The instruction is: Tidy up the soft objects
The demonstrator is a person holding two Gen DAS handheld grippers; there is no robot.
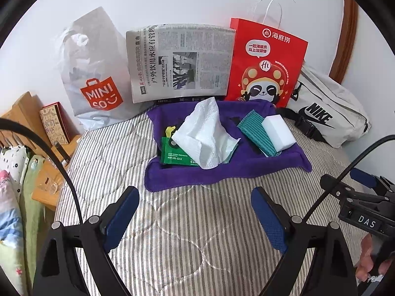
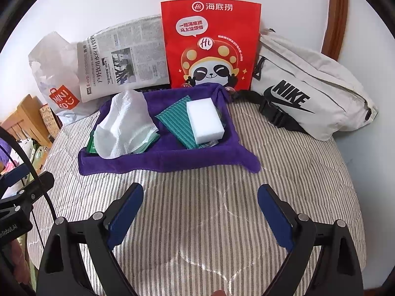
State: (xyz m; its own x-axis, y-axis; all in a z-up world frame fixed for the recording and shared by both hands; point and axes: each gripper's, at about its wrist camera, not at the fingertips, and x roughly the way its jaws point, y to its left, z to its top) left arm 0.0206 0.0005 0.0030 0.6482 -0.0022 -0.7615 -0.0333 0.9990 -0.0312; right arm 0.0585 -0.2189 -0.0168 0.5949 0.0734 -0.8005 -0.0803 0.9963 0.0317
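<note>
Against the wall, a Miniso bag (image 1: 98, 83), a newspaper (image 1: 180, 61), a red paper bag (image 1: 266, 61) and a white Nike pouch (image 1: 328, 113) are ranged. On the striped bed (image 1: 197, 222), a purple cloth tray (image 1: 222, 172) is found holding crumpled tissue (image 1: 207, 133), a green packet (image 1: 172, 155), a teal cloth (image 1: 254, 130) and a white sponge (image 1: 277, 132). The left gripper (image 1: 195, 218) and right gripper (image 2: 200, 215) are held over the bed, fingers spread wide, nothing between them.

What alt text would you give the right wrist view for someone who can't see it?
The open right claw hovers, empty, over a striped bed quilt, facing a purple towel holding a crumpled white tissue, a teal cloth and a white sponge. Behind stand a newspaper, a red paper bag and a white Nike bag.
</note>
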